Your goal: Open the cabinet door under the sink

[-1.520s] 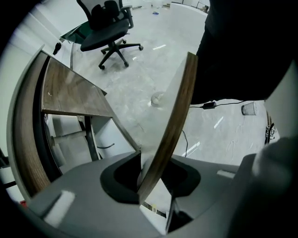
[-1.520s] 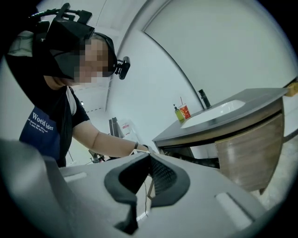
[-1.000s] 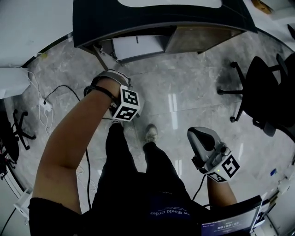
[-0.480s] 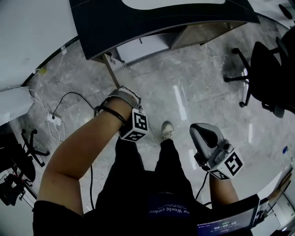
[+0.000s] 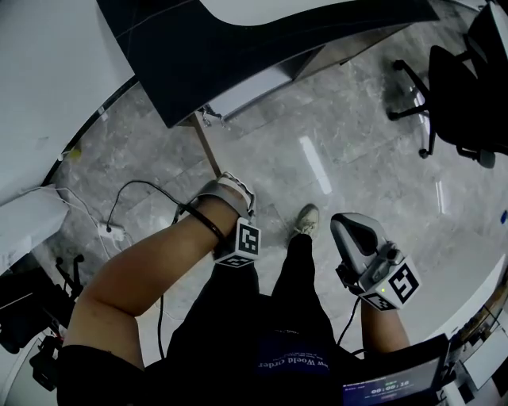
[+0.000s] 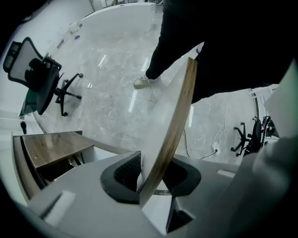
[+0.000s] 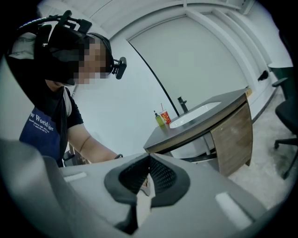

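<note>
The dark sink counter [image 5: 238, 47] with its white basin [image 5: 294, 8] stands at the top of the head view, the pale cabinet [image 5: 254, 87] under it. The cabinet door [image 5: 208, 143] stands swung out, seen edge-on as a thin brown line. My left gripper [image 5: 228, 190] points down onto its outer end. In the left gripper view the door panel [image 6: 172, 116] runs between the two pads, which are shut on its wood-edged board. My right gripper [image 5: 349, 226] hangs at the right, away from the cabinet, shut and holding nothing [image 7: 149, 179]; it faces the sink counter [image 7: 200, 123].
A black office chair [image 5: 468, 87] stands at the right, white cables and a power strip [image 5: 111, 231] lie on the grey floor at the left. The person's legs and shoe [image 5: 305, 218] stand between the grippers. A faucet [image 7: 183, 104], bottle and red cup [image 7: 160, 118] sit on the counter.
The left gripper has moved away from the cabinet with the door in its jaws and rolled; the door stands further out. The right gripper stays at about the same place in view.
</note>
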`<state>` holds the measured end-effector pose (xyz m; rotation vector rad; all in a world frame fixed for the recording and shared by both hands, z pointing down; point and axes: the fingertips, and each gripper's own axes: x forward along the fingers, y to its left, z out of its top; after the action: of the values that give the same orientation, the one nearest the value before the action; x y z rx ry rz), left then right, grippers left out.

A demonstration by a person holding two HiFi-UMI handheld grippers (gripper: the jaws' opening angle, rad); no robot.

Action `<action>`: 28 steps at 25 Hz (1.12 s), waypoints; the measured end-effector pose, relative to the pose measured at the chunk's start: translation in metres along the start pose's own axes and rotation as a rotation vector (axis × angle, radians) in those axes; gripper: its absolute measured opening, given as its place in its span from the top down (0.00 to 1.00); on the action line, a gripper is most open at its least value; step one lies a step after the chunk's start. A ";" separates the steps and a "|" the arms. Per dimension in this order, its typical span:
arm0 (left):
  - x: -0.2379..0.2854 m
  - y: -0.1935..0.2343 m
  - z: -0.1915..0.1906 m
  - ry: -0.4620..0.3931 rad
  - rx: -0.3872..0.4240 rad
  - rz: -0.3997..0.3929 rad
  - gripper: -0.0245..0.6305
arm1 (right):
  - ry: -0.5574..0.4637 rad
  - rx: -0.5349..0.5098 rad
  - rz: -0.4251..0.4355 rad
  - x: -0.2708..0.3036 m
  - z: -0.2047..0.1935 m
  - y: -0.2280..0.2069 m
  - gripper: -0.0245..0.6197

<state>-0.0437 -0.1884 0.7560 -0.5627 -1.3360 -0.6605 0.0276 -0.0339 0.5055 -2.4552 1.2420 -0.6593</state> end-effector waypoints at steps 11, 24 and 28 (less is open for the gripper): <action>-0.002 0.004 0.010 -0.123 -0.081 0.104 0.74 | -0.079 0.026 -0.125 -0.021 0.022 0.027 0.96; -0.085 0.025 0.015 -0.331 -0.281 0.148 0.69 | -0.124 -0.055 -0.169 -0.056 0.087 0.037 0.96; -0.144 0.034 0.012 -0.496 -0.446 0.163 0.69 | -0.116 -0.090 -0.148 -0.062 0.106 0.048 0.96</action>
<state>-0.0424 -0.1401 0.6158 -1.2453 -1.5845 -0.7140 0.0191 -0.0040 0.3772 -2.6378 1.0770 -0.4999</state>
